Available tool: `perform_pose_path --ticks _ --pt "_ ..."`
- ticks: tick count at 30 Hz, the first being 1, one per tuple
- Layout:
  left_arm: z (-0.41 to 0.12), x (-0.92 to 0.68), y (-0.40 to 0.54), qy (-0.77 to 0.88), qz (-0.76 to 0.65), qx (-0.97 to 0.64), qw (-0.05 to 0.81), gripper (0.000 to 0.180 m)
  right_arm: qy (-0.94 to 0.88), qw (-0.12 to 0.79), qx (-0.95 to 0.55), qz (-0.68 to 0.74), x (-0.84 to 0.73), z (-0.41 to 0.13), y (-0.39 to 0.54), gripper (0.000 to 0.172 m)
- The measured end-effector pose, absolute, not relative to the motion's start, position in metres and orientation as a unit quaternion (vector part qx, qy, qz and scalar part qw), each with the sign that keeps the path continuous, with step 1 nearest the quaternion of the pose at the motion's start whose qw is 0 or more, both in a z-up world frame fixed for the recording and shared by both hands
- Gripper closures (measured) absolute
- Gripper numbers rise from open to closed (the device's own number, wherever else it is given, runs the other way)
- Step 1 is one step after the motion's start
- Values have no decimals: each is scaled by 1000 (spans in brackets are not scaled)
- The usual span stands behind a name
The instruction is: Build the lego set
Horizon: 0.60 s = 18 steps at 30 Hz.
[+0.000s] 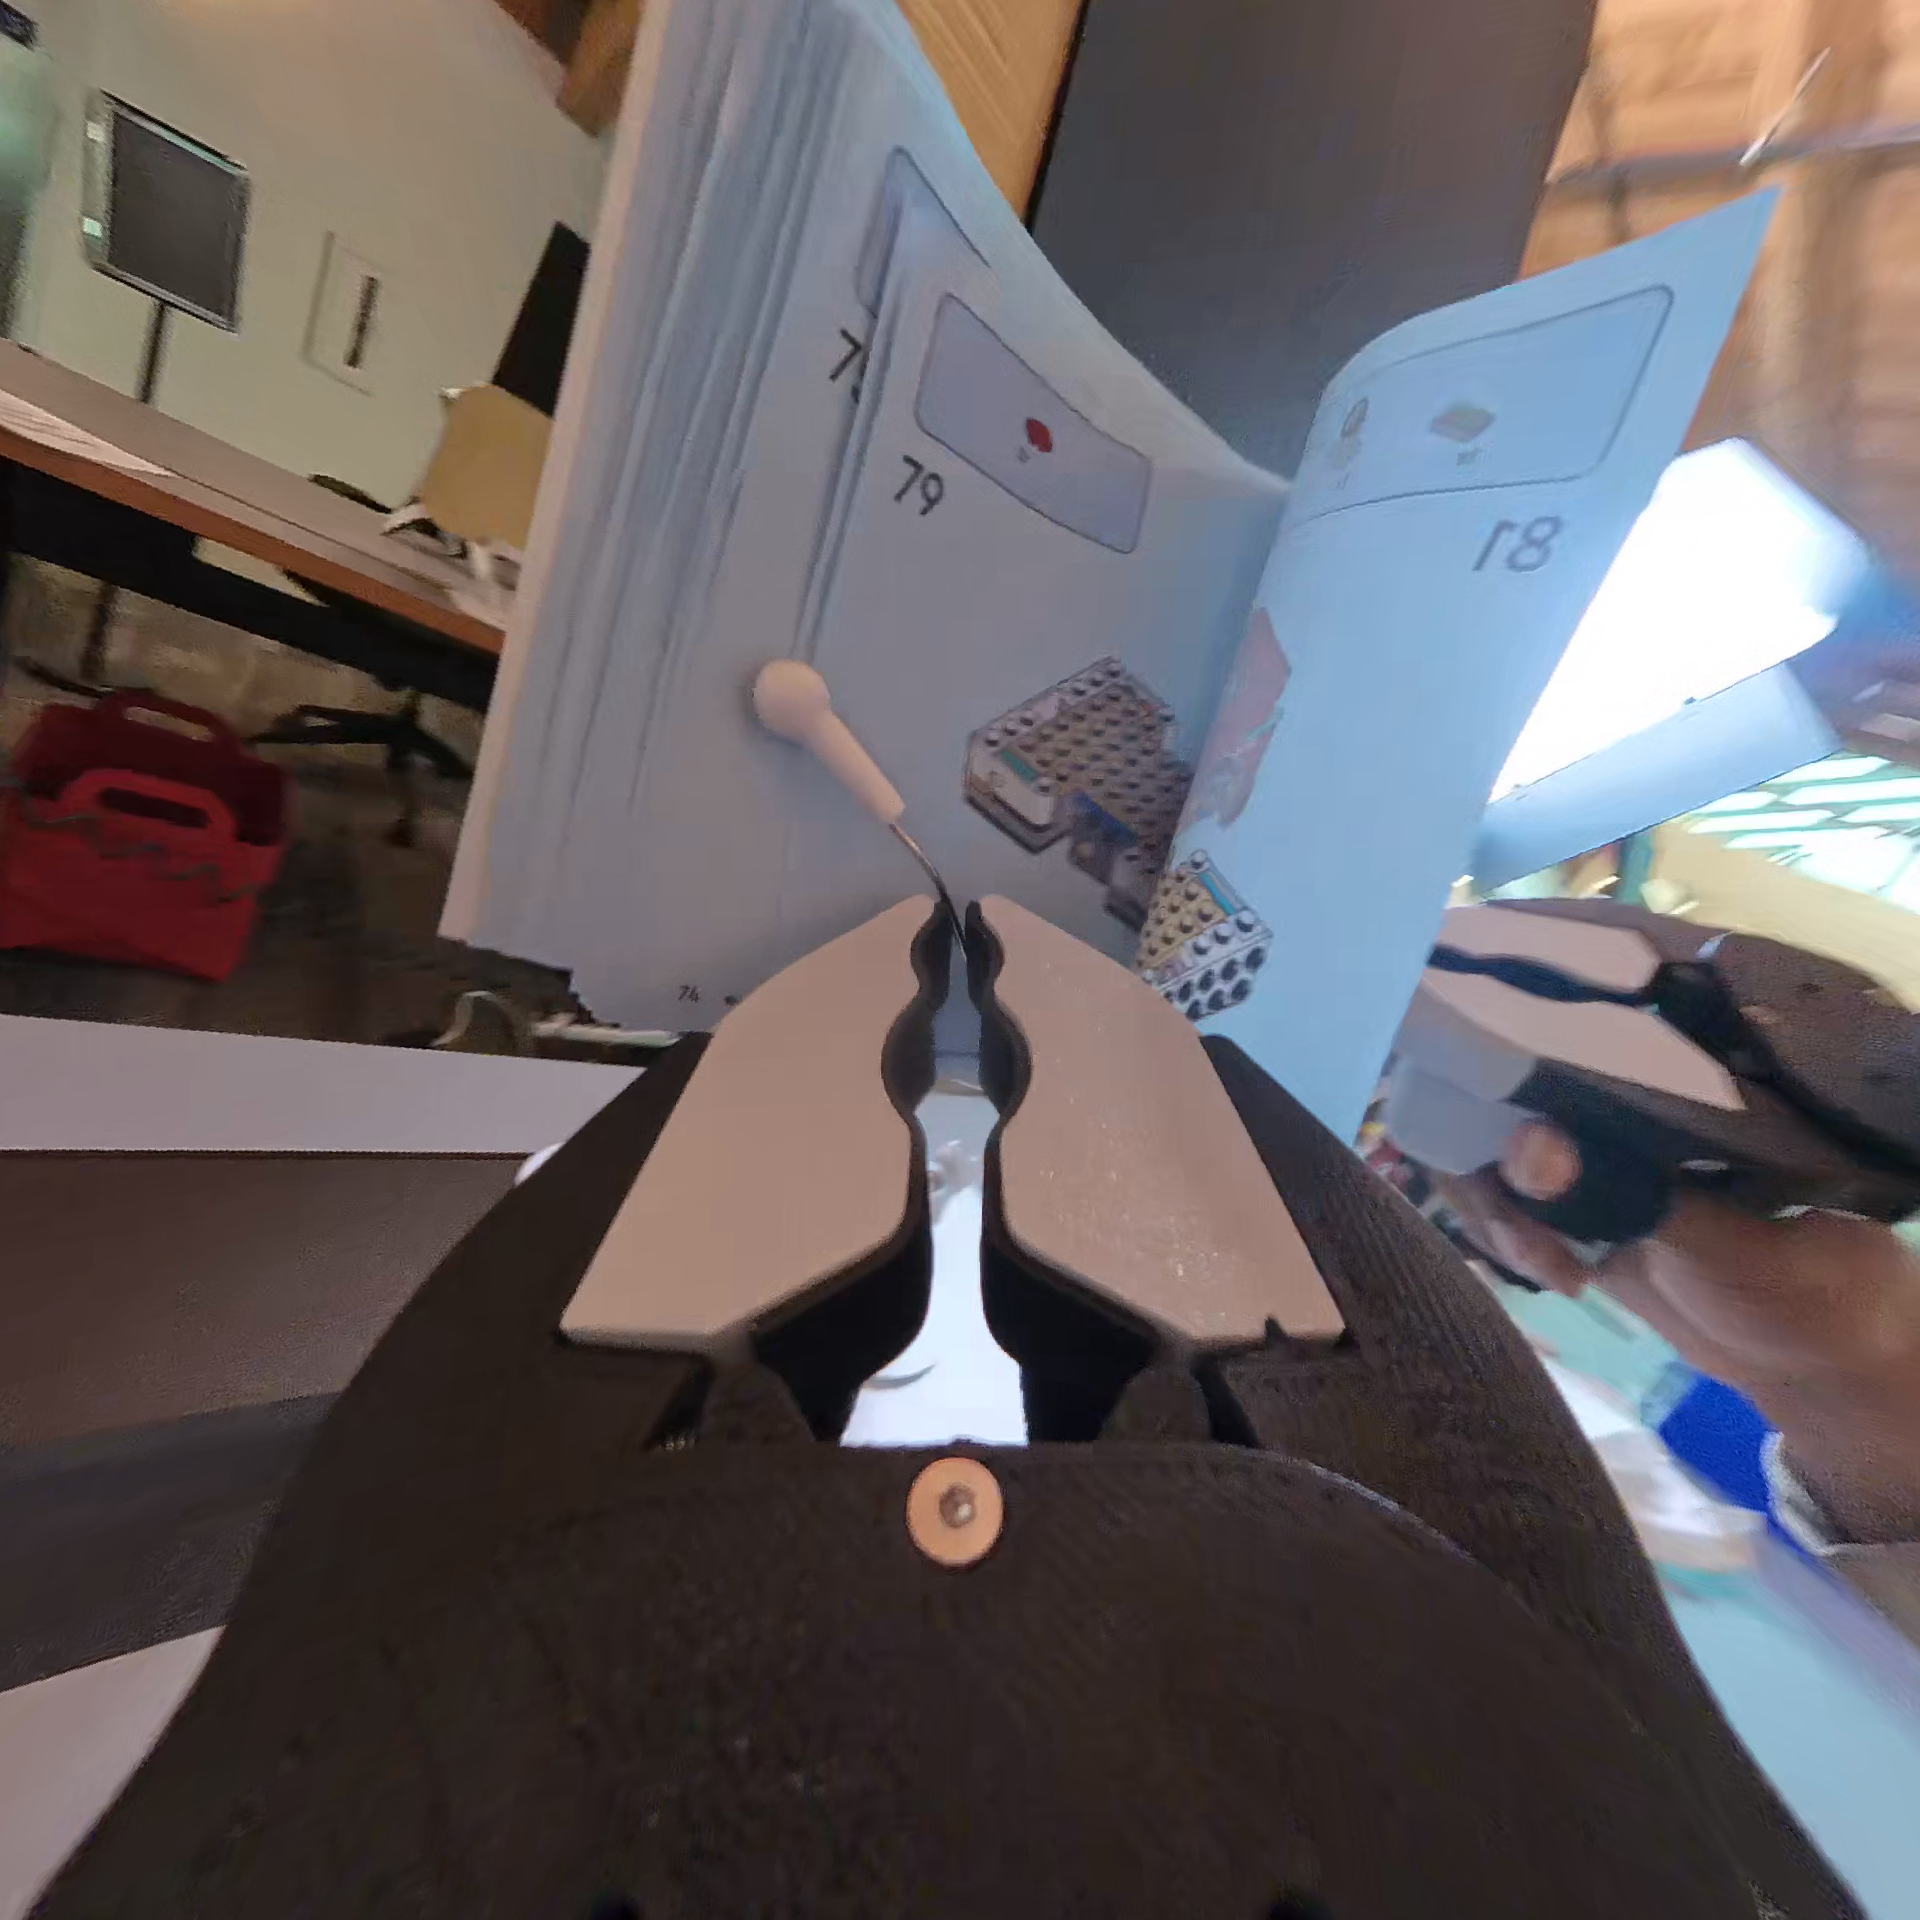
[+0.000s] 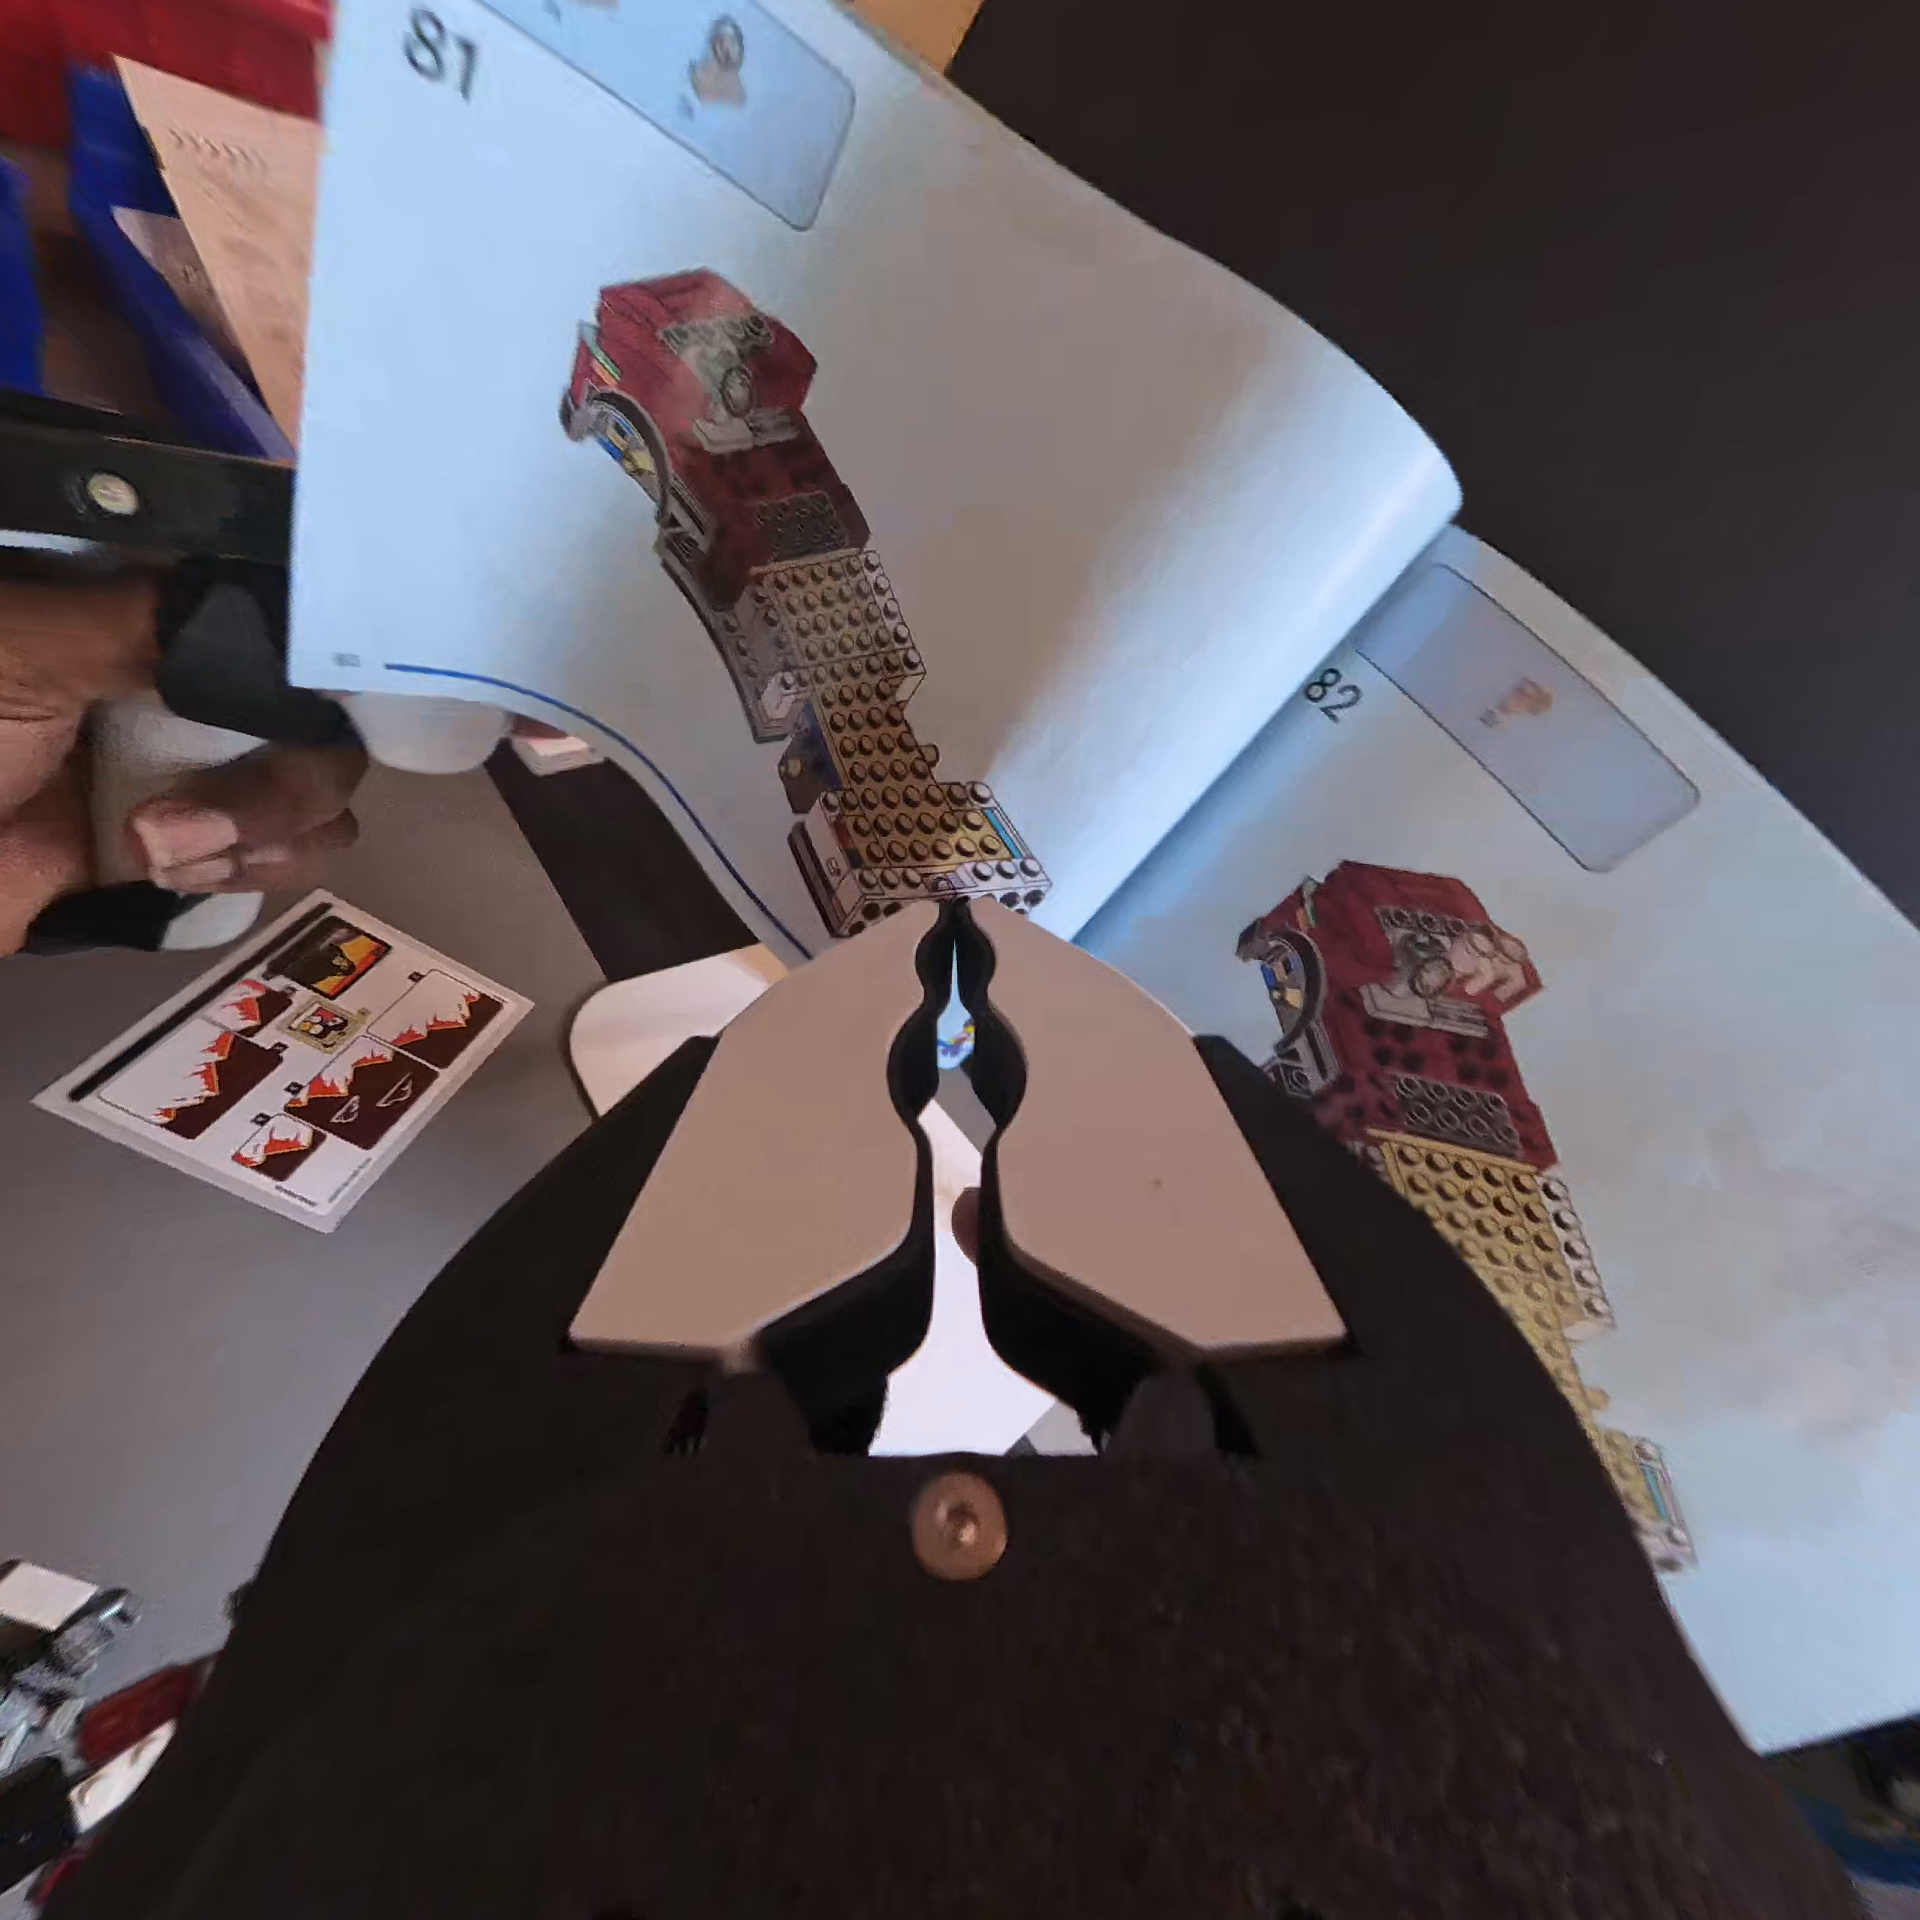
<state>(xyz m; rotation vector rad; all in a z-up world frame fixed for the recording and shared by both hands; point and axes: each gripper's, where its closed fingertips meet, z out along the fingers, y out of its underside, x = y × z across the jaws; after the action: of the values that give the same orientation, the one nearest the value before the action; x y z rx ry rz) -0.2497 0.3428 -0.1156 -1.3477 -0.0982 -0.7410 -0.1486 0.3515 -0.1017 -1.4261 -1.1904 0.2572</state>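
In the left wrist view, far left, a red basket point(image 1: 135, 831) sits on the floor beneath a long wooden table point(image 1: 260, 499), and a dark screen point(image 1: 171, 208) stands on a pole against the wall. At centre the left gripper point(image 1: 961, 914) pinches the thin metal end of a small tool with a white rounded handle point(image 1: 821, 743); its pads press on the metal and the handle angles up and left, in front of the pale blue instruction booklet point(image 1: 727, 520), which stands open and upright. To the right a single page point(image 1: 1455, 623) is lifted away from the stack, and beyond it the right gripper point(image 1: 1538, 971) shows in a person's hand point(image 1: 1621, 1247), blurred.

In the right wrist view, at the left edge, the person's other hand point(image 2: 156, 790) and the left gripper's black body appear behind the lifted page. Below them a sticker sheet point(image 2: 291, 1060) with flame shapes lies flat on the grey table point(image 2: 208, 1351). At centre the right gripper point(image 2: 956, 914) has its jaws closed on the lower edge of the curling page point(image 2: 1039, 468), which shows a printed red and tan brick model. Right of that lies the next page point(image 2: 1714, 1143), with a similar model.
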Motion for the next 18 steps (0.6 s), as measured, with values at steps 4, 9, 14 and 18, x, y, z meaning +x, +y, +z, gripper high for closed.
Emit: perform_pose_path --ticks 4,9,14,18 --pt "-123 -253 340 -87 -452 -553 695 179 -517 585 -624 47 -160 -107 359 171" --pt "-132 -256 336 -145 -548 -486 665 180 -513 573 -639 24 -168 -109 364 171" --pt "-142 -255 330 -184 -594 -440 648 180 -508 564 -651 6 -173 -114 368 171" --pt "-148 -253 328 -225 -606 -423 635 180 -500 563 -658 -10 -176 -118 373 172"
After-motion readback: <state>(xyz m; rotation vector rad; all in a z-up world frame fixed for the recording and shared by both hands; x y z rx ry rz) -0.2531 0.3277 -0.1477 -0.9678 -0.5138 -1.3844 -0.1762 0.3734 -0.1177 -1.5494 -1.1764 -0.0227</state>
